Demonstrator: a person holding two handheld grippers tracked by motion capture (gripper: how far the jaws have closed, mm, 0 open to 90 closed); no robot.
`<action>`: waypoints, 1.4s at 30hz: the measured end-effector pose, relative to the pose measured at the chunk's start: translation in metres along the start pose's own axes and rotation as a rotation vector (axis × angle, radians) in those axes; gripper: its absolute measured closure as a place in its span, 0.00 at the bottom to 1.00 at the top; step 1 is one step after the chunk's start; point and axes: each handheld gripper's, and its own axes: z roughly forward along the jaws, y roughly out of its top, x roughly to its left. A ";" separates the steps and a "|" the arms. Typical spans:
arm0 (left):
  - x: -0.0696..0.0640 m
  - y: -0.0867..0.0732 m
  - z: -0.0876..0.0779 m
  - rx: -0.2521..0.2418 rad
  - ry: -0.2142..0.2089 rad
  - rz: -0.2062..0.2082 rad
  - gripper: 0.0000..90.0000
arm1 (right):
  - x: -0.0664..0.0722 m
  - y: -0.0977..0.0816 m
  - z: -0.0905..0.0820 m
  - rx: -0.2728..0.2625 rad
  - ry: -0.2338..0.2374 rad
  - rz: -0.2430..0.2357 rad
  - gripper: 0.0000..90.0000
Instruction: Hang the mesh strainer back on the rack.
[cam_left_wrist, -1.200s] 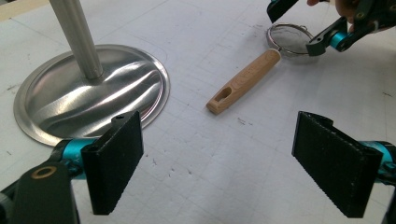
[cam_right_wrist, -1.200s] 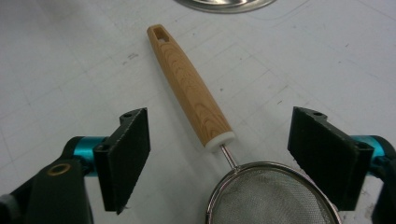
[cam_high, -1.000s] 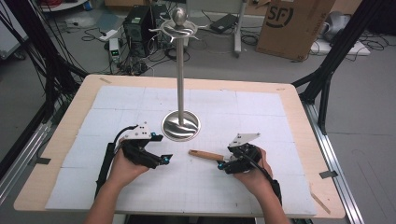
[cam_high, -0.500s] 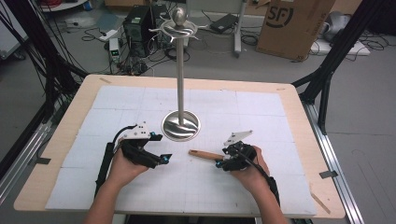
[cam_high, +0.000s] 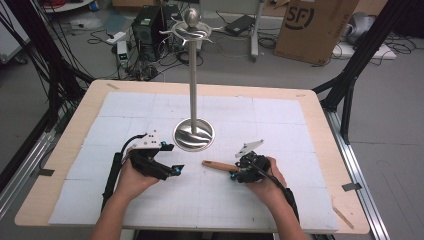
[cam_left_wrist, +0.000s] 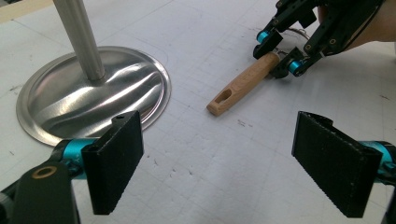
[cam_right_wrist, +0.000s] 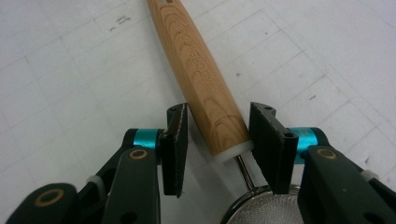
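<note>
Here the right claw (cam_right_wrist: 217, 149) is closing around the wooden handle (cam_right_wrist: 201, 74) of a small mesh strainer (cam_right_wrist: 268, 207), near the end where the wire neck joins the mesh. Its jaws have just been narrowing; in the right gripper view one pad is touching the handle's side while a thin gap is showing at the other, so the grip is not yet firm. The strainer is lying flat on the tabletop (cam_high: 300, 115), at about four o'clock from the base of the steel hook stand (cam_high: 193, 134), handle pointing toward the left claw (cam_high: 170, 159).

What could be going wrong: the handle is tapering and round, so an off-centre squeeze is likely to be rolling it sideways out of the pads, or pushing it along the tabletop. Gripping so close to the neck is also risking the long handle drooping once lifted.

The left claw is resting spread wide with nothing between its pads, at eight o'clock from the stand.

Counting: one strainer, one stand, two claws, one tabletop.
</note>
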 end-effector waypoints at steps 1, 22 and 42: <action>0.000 0.000 0.000 0.000 -0.002 0.001 0.19 | 0.001 0.001 0.000 0.005 -0.004 -0.001 0.66; -0.001 0.000 0.001 -0.005 -0.004 -0.002 0.19 | -0.002 0.005 0.001 0.036 0.010 0.021 0.72; -0.001 0.000 0.000 -0.004 -0.002 0.001 0.19 | -0.002 0.003 -0.005 0.068 0.055 0.032 0.74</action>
